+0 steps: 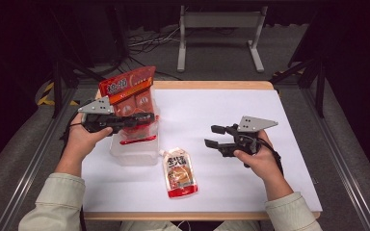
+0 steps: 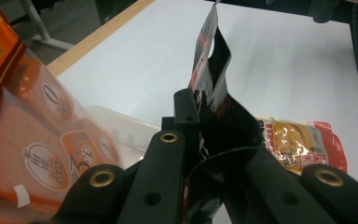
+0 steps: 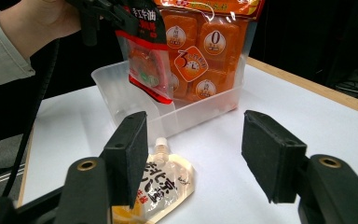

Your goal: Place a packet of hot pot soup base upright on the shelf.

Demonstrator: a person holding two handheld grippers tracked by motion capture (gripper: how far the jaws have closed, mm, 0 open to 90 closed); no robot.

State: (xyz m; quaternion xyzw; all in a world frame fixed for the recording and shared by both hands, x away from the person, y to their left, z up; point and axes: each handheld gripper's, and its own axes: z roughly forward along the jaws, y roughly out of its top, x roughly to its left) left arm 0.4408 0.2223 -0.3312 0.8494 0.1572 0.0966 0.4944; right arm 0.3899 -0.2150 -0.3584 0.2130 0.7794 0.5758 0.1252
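My left gripper (image 1: 144, 118) is shut on a small red sauce pouch (image 1: 138, 135) and holds it just above a clear plastic bin (image 1: 134, 155). A large orange packet (image 1: 129, 90) stands upright in that bin. In the left gripper view the pouch's dark shiny back (image 2: 213, 88) rises from between the jaws of the left gripper (image 2: 195, 122). A white spouted pouch (image 1: 179, 173) lies flat on the white table in front of the bin. My right gripper (image 1: 213, 136) is open to the right of it, empty, its pads (image 3: 129, 149) framing the spouted pouch (image 3: 164, 184) and the bin (image 3: 193, 116).
The white table top (image 1: 231, 106) has a wooden far edge (image 1: 212, 85). Beyond it stand a metal frame (image 1: 219, 33) and cables on the floor. In the right gripper view the orange packet (image 3: 207, 44), the red pouch (image 3: 144, 60) and the left hand (image 3: 37, 18) sit behind the bin.
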